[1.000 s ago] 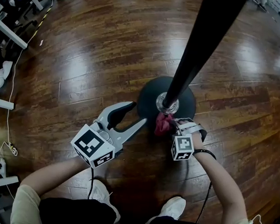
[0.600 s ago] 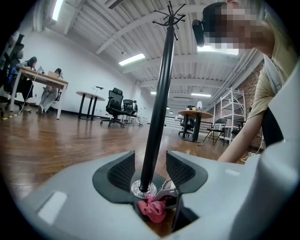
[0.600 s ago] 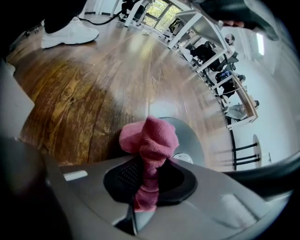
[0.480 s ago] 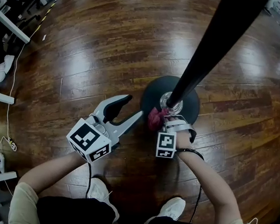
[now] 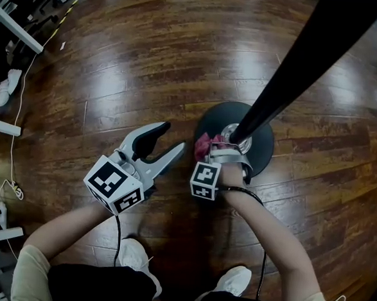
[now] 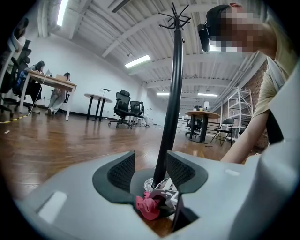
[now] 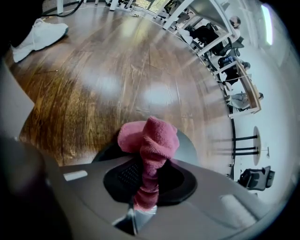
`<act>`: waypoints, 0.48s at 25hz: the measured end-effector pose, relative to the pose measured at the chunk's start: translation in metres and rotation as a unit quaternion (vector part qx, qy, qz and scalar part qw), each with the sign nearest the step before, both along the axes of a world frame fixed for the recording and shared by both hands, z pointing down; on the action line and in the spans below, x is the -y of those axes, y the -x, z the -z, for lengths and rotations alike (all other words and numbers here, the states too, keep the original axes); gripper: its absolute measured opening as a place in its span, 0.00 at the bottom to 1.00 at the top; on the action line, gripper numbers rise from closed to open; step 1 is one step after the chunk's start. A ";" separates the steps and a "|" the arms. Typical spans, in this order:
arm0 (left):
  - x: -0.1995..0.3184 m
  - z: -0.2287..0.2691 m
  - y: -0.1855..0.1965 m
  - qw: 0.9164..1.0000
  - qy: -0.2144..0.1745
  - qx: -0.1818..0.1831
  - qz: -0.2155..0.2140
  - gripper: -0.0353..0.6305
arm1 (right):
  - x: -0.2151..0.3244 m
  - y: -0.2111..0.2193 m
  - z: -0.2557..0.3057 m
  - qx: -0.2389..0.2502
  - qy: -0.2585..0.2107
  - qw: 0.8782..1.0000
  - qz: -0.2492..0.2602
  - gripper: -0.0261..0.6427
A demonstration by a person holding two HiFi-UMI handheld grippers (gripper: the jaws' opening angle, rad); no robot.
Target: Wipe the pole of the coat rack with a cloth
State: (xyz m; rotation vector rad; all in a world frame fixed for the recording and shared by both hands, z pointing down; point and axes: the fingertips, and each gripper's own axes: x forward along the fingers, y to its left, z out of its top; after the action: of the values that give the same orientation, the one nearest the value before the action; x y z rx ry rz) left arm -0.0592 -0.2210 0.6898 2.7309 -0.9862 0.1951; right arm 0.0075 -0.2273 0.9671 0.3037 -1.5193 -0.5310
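The coat rack's black pole rises from a chrome collar on a dark round base. My right gripper is low at the left side of the pole's foot, shut on a red cloth. In the right gripper view the cloth bunches out past the jaws of my right gripper, above the base. My left gripper stands open to the left, holding nothing. In the left gripper view the pole shows between my left gripper's jaws, with the cloth below.
Dark wooden floor all round. White table legs and a cable lie at the left edge. The person's white shoes stand near the base. Desks, office chairs and seated people are far off.
My right gripper has carried the cloth leftward round the pole's foot, from its front to its left side. The left gripper has shifted slightly left, still open.
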 end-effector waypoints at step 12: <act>0.002 -0.013 0.034 1.000 0.017 -0.002 0.022 0.32 | 0.028 0.019 -0.001 -0.042 -0.009 0.999 0.009 0.07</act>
State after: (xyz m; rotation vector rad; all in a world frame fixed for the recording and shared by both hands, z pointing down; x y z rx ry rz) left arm -0.0928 -0.2235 0.7026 2.6754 -1.0327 0.1968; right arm -0.0113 -0.2550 0.9677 0.2792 -1.4372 -0.5650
